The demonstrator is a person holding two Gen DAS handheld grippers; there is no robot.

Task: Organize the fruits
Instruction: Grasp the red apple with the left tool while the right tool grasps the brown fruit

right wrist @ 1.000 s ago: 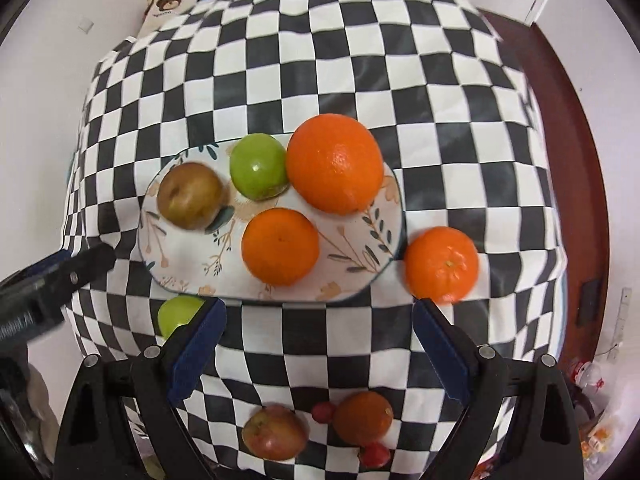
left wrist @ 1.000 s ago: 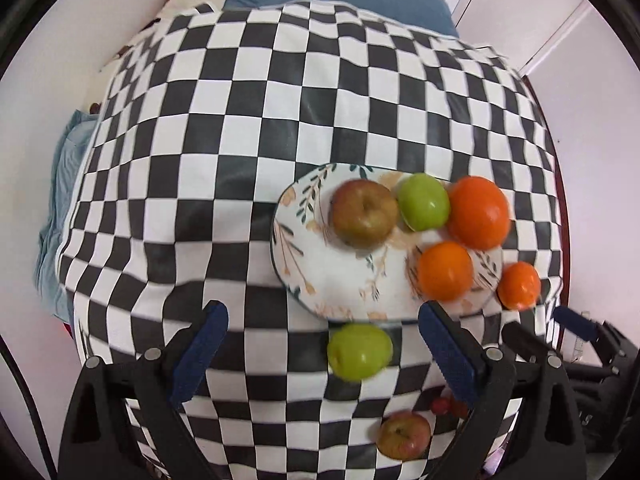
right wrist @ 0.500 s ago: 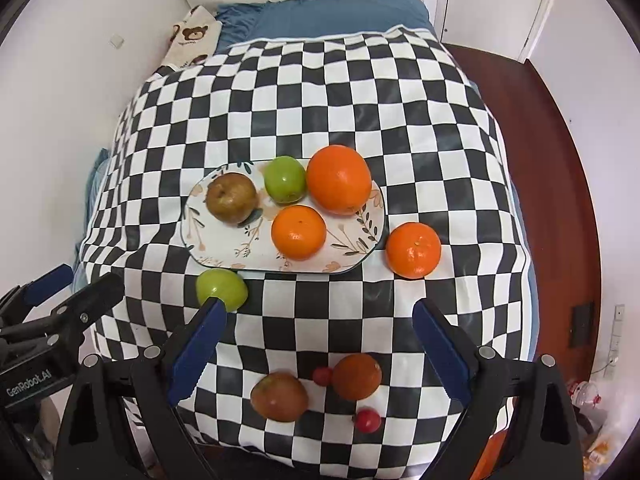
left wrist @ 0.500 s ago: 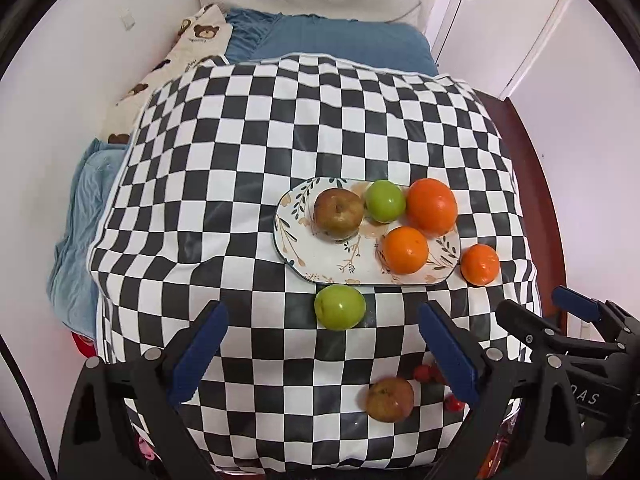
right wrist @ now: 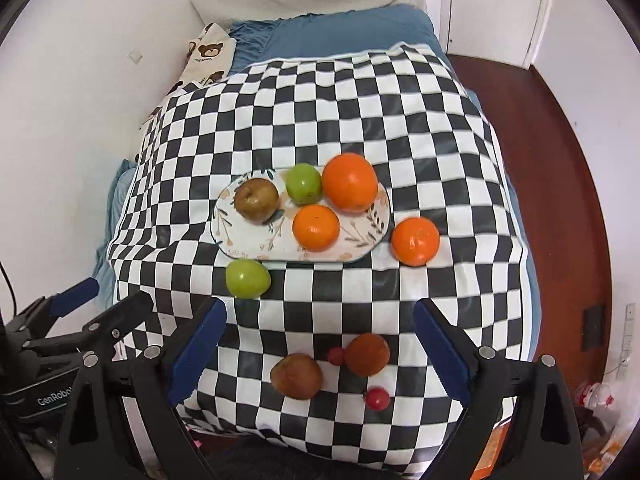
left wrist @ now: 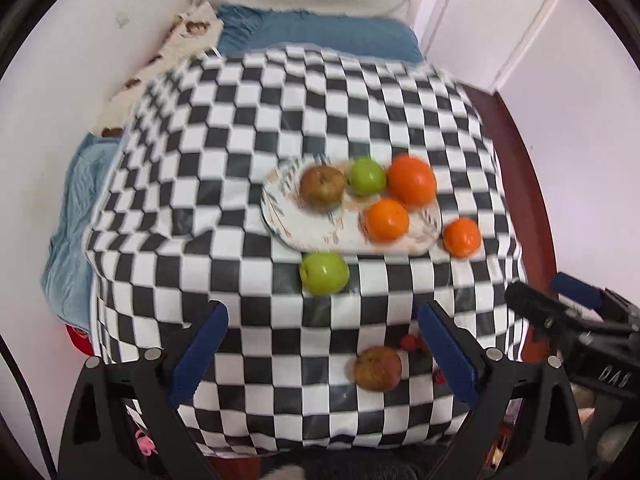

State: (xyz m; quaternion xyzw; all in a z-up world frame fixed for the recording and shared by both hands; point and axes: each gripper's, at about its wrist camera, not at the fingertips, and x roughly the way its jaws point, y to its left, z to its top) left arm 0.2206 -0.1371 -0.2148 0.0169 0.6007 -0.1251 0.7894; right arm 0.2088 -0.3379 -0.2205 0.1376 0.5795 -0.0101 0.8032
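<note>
An oval floral plate (right wrist: pixel 248 240) on the checkered table holds a brown apple (right wrist: pixel 256 199), a green apple (right wrist: pixel 303 183), a large orange (right wrist: pixel 350 182) and a smaller orange (right wrist: pixel 316 227). Off the plate lie a green apple (right wrist: pixel 248 279), an orange (right wrist: pixel 415 241), a brown apple (right wrist: pixel 296 376), a dark orange fruit (right wrist: pixel 367 354) and small red fruits (right wrist: pixel 377 398). My left gripper (left wrist: pixel 324 354) is open and empty, high above the front edge. My right gripper (right wrist: pixel 318 352) is open and empty too. The plate (left wrist: pixel 288 224) and green apple (left wrist: pixel 325 273) also show in the left wrist view.
The checkered cloth (right wrist: pixel 360 100) covers a small table. A bed with blue bedding (right wrist: pixel 340 36) and a bear-print pillow (right wrist: pixel 204 60) stands behind it. White walls close in on the left, red-brown floor (right wrist: pixel 560 160) lies to the right.
Both grippers have pulled up and back from the table, so more of the cloth and room shows. No fruit has moved. Both stay open.
</note>
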